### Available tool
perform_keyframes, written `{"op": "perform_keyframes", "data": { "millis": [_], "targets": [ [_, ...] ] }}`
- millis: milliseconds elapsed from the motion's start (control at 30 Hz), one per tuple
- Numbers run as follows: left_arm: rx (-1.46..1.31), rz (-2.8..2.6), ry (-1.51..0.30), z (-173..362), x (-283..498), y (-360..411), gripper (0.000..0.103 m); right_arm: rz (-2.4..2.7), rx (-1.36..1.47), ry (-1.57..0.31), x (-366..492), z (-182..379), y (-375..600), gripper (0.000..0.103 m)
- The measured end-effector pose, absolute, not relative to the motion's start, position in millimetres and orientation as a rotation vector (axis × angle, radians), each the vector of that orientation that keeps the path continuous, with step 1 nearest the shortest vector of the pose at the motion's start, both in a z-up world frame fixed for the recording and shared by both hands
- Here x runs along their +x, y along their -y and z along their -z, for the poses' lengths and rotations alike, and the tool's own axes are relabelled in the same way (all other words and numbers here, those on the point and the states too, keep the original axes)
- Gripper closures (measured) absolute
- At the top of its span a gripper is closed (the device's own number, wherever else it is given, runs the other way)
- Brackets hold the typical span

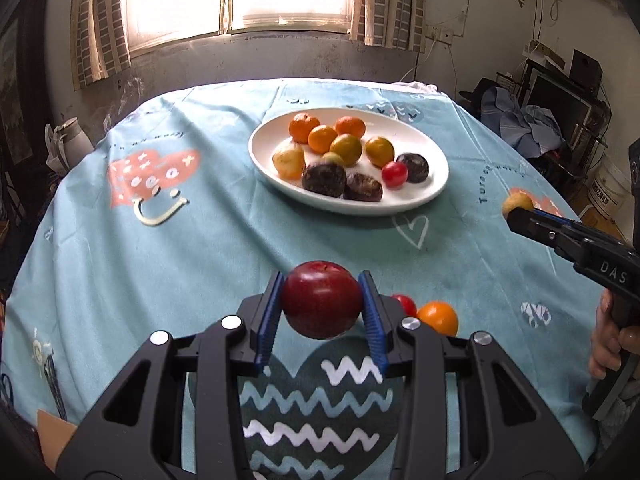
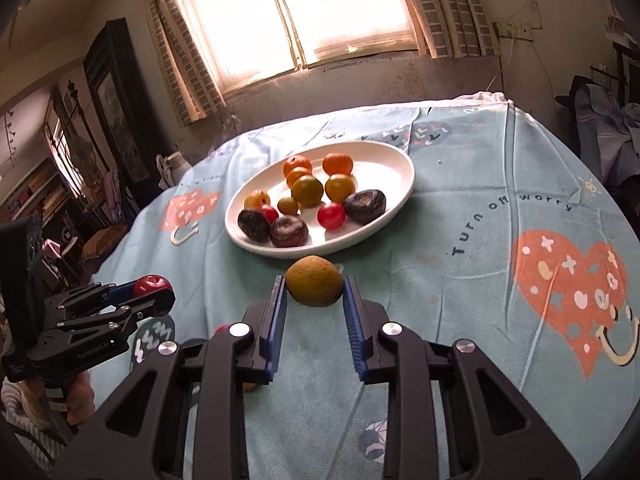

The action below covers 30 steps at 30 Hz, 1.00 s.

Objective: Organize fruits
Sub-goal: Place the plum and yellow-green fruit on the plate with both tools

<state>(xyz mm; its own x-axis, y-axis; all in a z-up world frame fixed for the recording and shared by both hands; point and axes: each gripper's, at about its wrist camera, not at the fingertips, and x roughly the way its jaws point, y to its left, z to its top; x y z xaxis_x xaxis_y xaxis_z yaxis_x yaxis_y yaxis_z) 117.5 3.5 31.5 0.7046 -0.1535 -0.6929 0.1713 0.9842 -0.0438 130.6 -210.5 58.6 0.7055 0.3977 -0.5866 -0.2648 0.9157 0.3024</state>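
From the left wrist, the left gripper (image 1: 322, 308) clamps a red apple (image 1: 321, 304) above the tablecloth (image 1: 200, 240), short of the white plate (image 1: 436, 168) (already heaped with fruit). From the right wrist, the right gripper (image 2: 315, 292) pinches a yellow-brown fruit (image 2: 315, 286) just before that plate (image 2: 400, 184).

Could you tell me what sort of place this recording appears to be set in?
Most likely a lived-in home room: a table under a printed tablecloth, a curtained window, and a bookshelf at the side. A white plate holds fruit.
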Motion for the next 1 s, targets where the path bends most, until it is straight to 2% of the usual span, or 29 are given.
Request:
{"op": "perform_keyframes", "data": {
  "millis": [167, 300, 533, 733, 867, 900, 933, 1000],
  "targets": [
    [-0.012, 0.17, -0.708, -74.1, 168.6, 2.8, 0.064, -0.355, 0.222, -0.619, 158.9, -109.0, 219.9, 0.074],
    [-0.057, 0.166, -0.688, -81.3, 209.5, 7.5, 0.064, -0.37, 0.248, -0.603, 189.8, -119.7, 211.6, 0.074],
    [-0.108, 0.169, -0.725, -59.7, 269.9, 9.1, 0.064, -0.435, 0.26, -0.744, 254.1, -69.2, 168.9, 0.074],
    [-0.104, 0.165, -0.789, -29.8, 292.4, 4.1, 0.064, -0.422, 0.215, -0.854, 278.9, -26.4, 153.1, 0.074],
    [-0.101, 0.161, -0.795, -25.8, 292.3, -0.1, 0.063, -0.416, 0.227, -0.854, 278.3, -25.0, 155.4, 0.067],
    [-0.099, 0.154, -0.792, -26.5, 290.7, -0.6, 0.06, -0.411, 0.222, -0.854, 277.1, -26.1, 155.3, 0.061],
    [-0.098, 0.149, -0.788, -27.4, 288.7, -1.1, 0.058, -0.402, 0.223, -0.847, 276.6, -27.6, 156.7, 0.047],
    [-0.098, 0.144, -0.781, -29.9, 284.7, -2.9, 0.058, -0.404, 0.22, -0.82, 272.7, -32.5, 157.9, 0.046]
  ]
}}
